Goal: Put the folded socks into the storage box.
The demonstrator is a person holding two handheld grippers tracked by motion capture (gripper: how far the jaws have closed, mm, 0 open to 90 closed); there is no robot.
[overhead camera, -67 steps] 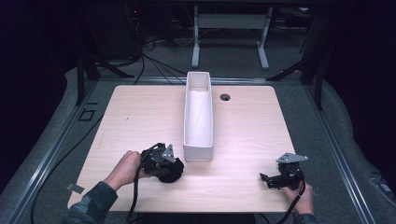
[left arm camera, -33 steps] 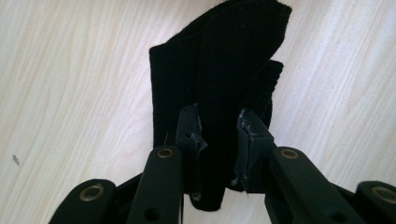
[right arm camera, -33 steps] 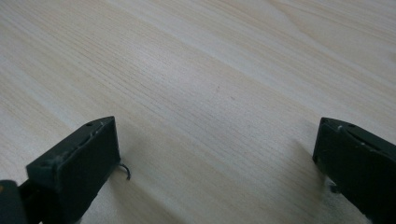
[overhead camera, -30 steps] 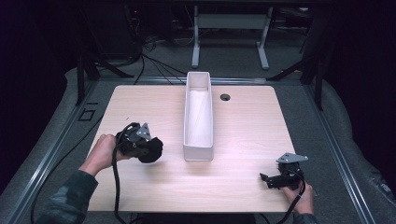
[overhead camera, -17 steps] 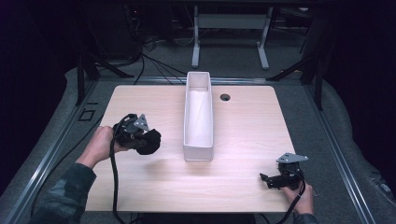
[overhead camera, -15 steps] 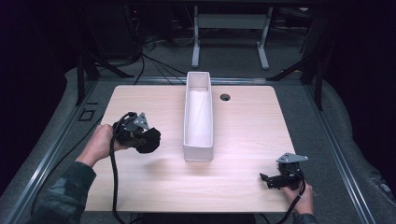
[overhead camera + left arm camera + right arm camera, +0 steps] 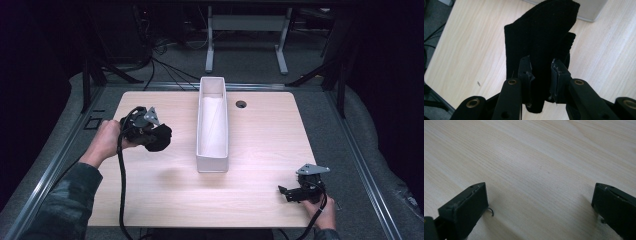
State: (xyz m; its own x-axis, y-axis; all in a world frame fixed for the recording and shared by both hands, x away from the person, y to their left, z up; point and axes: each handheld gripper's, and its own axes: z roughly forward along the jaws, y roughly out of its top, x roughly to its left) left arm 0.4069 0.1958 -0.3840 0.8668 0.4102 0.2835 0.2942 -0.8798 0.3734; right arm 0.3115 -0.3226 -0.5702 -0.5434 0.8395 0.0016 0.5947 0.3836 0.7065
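My left gripper [image 7: 150,135] is held above the left part of the table, shut on a black knitted cloth [image 7: 159,137]. In the left gripper view the cloth [image 7: 541,40] hangs folded between the two black jaws, with the gripper [image 7: 541,75] clamped on its lower part. A long white bin [image 7: 213,125] stands in the middle of the table, to the right of the cloth. My right gripper [image 7: 286,192] rests low at the front right corner, open. In the right gripper view the gripper [image 7: 539,202] has its jaws wide apart over bare wood.
The light wooden table [image 7: 260,150] has a small round hole [image 7: 241,104] near its far edge, right of the bin. A black cable [image 7: 120,185] trails from the left gripper toward the front edge. Dark floor, metal rails and desk legs surround the table.
The left hand has carried the cloth from the front middle of the table, near the bin's near end, leftward and farther back, lifting it. The right gripper has stayed still.
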